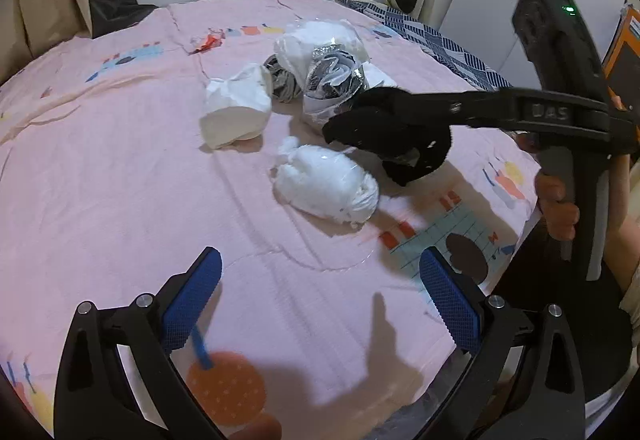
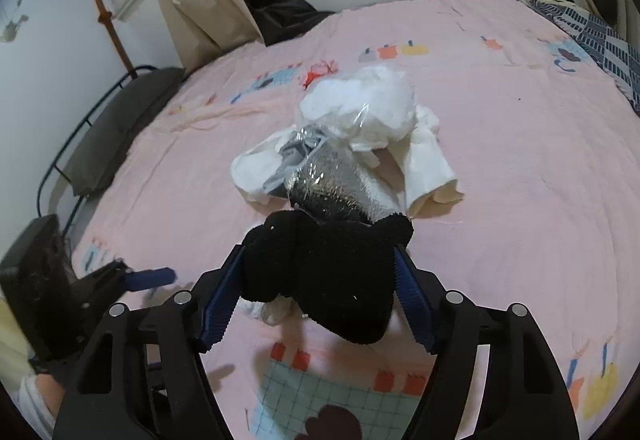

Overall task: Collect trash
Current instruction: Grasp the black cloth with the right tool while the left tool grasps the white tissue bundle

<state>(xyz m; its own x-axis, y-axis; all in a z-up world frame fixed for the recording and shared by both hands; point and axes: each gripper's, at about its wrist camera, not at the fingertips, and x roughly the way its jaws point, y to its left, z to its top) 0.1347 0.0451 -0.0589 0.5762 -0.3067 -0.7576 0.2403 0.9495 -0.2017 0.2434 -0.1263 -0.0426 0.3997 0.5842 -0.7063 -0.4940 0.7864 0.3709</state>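
My right gripper (image 2: 320,254) is shut on a black fuzzy cloth bundle (image 2: 328,280), with both blue pads pressed into its sides; the left wrist view shows the black bundle (image 1: 392,136) held just above the pink bedsheet (image 1: 120,180). Behind the bundle lies a clear bag of silver foil and white stuffing (image 2: 340,144) (image 1: 332,68). A white paper wad (image 1: 236,112) and a white plastic-wrapped wad (image 1: 328,188) lie nearby. A small red wrapper (image 1: 208,42) sits farther back. My left gripper (image 1: 320,260) hangs open over bare sheet with nothing between its fingers.
A person's hand (image 1: 558,208) holds the right gripper's handle at the bed's right edge. A blue patterned blanket (image 1: 440,36) lies at the far right corner. A dark pillow (image 2: 116,120) and a metal rail border the bed's left side. A black bag (image 1: 108,4) sits behind.
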